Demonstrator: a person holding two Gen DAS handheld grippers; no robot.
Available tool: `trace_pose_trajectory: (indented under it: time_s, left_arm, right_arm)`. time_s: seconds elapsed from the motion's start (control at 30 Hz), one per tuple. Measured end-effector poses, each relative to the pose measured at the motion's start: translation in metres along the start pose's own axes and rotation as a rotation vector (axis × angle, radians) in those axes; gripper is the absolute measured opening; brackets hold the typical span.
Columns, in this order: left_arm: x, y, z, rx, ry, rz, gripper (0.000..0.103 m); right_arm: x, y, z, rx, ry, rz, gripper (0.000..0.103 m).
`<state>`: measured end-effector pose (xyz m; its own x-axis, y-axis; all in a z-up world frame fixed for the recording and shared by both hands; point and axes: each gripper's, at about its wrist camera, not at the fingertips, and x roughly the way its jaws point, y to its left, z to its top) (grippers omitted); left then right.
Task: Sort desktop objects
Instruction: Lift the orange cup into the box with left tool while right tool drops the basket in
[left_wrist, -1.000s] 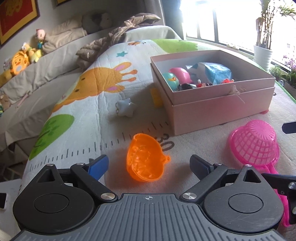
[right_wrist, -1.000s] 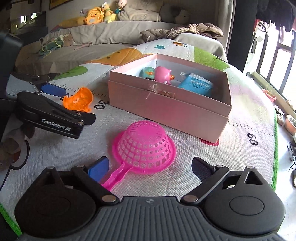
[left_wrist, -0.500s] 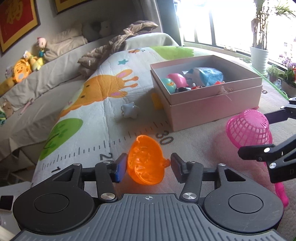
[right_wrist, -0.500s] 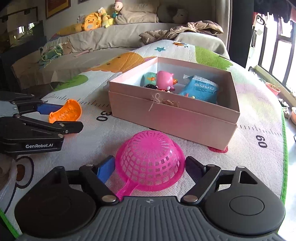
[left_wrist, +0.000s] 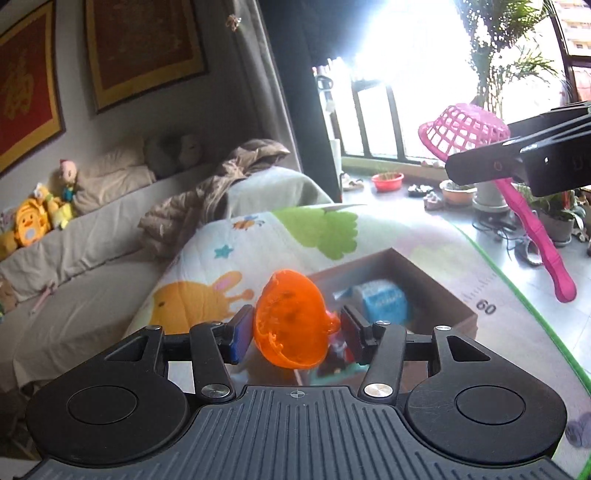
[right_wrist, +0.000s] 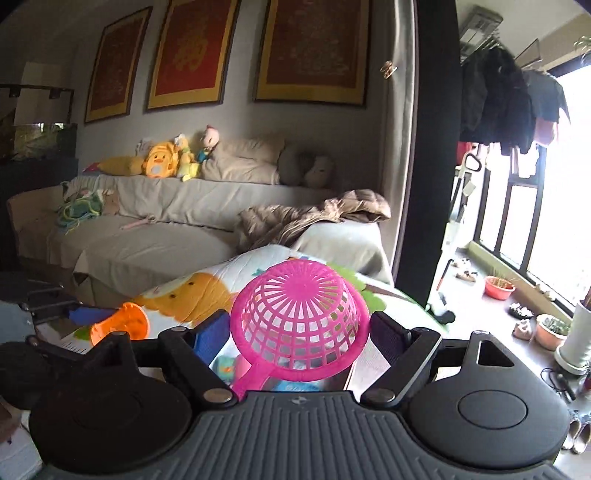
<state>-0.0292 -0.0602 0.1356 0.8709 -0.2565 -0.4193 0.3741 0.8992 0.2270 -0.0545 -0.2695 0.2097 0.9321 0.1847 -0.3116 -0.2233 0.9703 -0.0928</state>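
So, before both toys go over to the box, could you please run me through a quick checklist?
1. Left gripper clamped on the orange scoop: ok.
2. Right gripper clamped on the pink strainer: ok.
3. Both toys lifted clear of the mat: ok.
4. Box open: ok.
5. Free space in the box for both: cannot tell, partly hidden.
6. Strainer's hanging handle clear of the left gripper: ok.

The number "60" stands printed beside ruler ticks on the mat (left_wrist: 487, 305), near the box. The red framed hangings (right_wrist: 192, 51) on the wall bear large gold characters, too blurred to read. The blue packet (left_wrist: 382, 301) in the box carries print that cannot be made out.
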Motion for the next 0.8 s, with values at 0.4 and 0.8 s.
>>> trace_pose_trajectory:
  time_s: [0.4, 0.8]
  left_arm:
    - [0.048, 0.057, -0.054, -0.259, 0.183, -0.050, 0.100]
    - [0.044, 0.089, -0.120, -0.334, 0.279, 0.083, 0.103]
  right_arm:
    - [0.114, -0.024, -0.005, 0.033, 0.171, -0.026, 0.083]
    - [0.181, -0.006, -0.036, 0.038, 0.366, -0.015, 0.091]
